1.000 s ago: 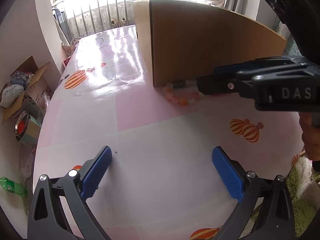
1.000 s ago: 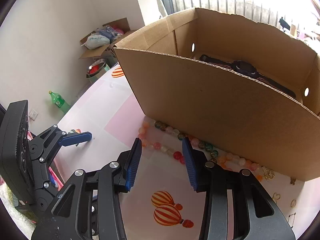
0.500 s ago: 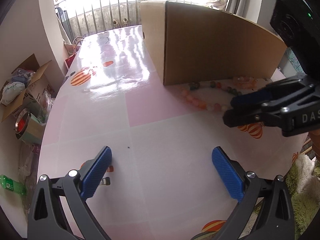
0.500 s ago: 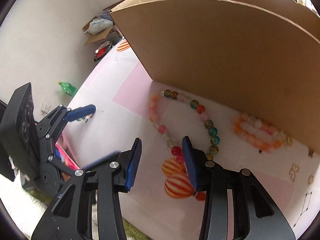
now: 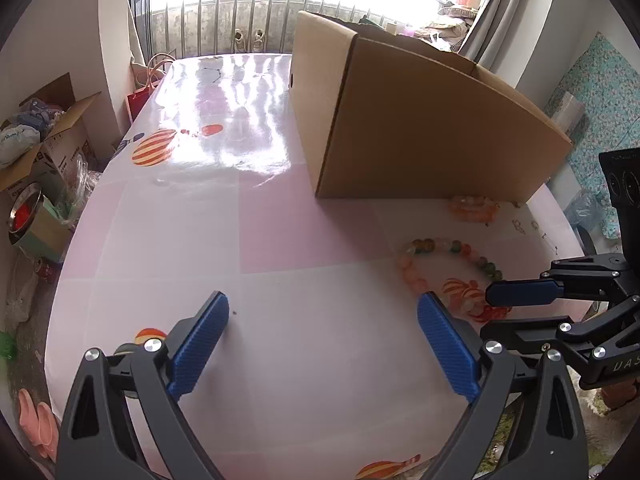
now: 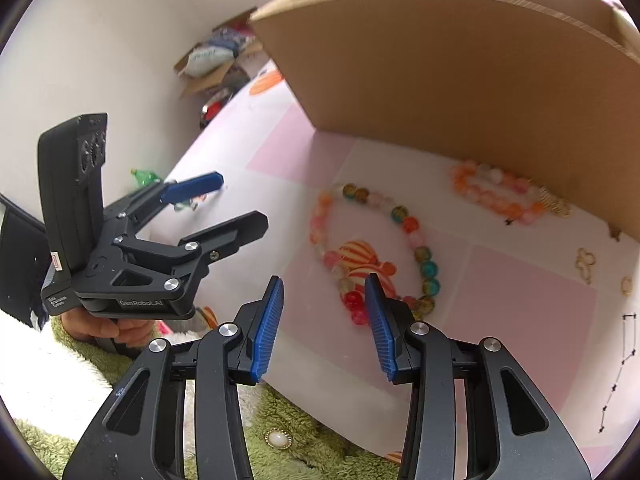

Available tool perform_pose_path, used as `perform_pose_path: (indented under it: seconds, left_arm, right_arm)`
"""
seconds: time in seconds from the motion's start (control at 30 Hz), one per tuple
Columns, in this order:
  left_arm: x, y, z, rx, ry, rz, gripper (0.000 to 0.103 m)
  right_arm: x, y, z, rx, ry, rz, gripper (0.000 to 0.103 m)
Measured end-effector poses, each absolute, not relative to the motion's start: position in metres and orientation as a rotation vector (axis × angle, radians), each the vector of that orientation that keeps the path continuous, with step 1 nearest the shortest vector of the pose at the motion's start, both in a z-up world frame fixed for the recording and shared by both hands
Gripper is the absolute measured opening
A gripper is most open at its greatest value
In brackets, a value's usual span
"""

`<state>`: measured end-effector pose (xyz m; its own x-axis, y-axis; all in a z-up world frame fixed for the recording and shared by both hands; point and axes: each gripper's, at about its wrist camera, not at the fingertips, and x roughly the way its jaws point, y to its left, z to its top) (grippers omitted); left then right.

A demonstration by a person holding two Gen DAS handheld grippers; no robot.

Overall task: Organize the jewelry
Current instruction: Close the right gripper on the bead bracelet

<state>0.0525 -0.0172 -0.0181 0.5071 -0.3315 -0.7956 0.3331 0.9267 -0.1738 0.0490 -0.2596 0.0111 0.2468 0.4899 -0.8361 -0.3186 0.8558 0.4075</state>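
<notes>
The left gripper (image 5: pixel 323 344) is held over bare pink-and-white counter (image 5: pixel 304 240), its blue fingers (image 5: pixel 198 344) spread wide w/ nothing between them, and the jaws are closing slightly. The right gripper (image 6: pixel 324 324) is seen w/ fingers (image 6: pixel 268 328) partly spread, approx. half open, nothing pinched; it is hovering at the near end of a multicolour bead necklace (image 6: pixel 400 216), which is laid in a loop flat on the counter over a striped balloon print. An orange bead bracelet (image 6: pixel 496 192) is lying just beside the front wall of the cardboard box (image 6: pixel 460 80), apart from the necklace. Small gold earrings (image 6: pixel 586 264) and a thin dark chain (image 6: pixel 624 368) are laid further right. A hand (image 6: pixel 104 328) w/ green fleece sleeve is gripping the left tool's handle.
</notes>
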Motion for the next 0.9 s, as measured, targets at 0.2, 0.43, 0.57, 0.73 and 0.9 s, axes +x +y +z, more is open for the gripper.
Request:
perform_pose_path:
  seconds: [0.2,0.43,0.57,0.73,0.9]
  left_arm:
    - [0.066,-0.04,-0.011,-0.039,1.003,-0.493,0.073]
    - [0.074,-0.079,-0.018,0.086,1.059,-0.481,0.053]
    - [0.072,-0.096,-0.02,0.208,1.052,-0.447,0.042]
    - [0.07,-0.106,-0.021,0.283,1.048,-0.435,0.032]
    - [0.071,-0.11,-0.02,0.305,1.053,-0.451,0.027]
  right_arm:
    - [0.045,-0.286,0.02,0.225,1.12,0.486,0.039]
    - [0.039,-0.3,0.016,0.166,1.108,0.395,0.029]
    - [0.041,-0.3,0.014,0.115,1.102,0.381,0.025]
    - [0.046,-0.291,0.01,0.065,1.107,0.404,0.023]
    - [0.049,-0.283,0.003,0.015,1.126,0.414,0.021]
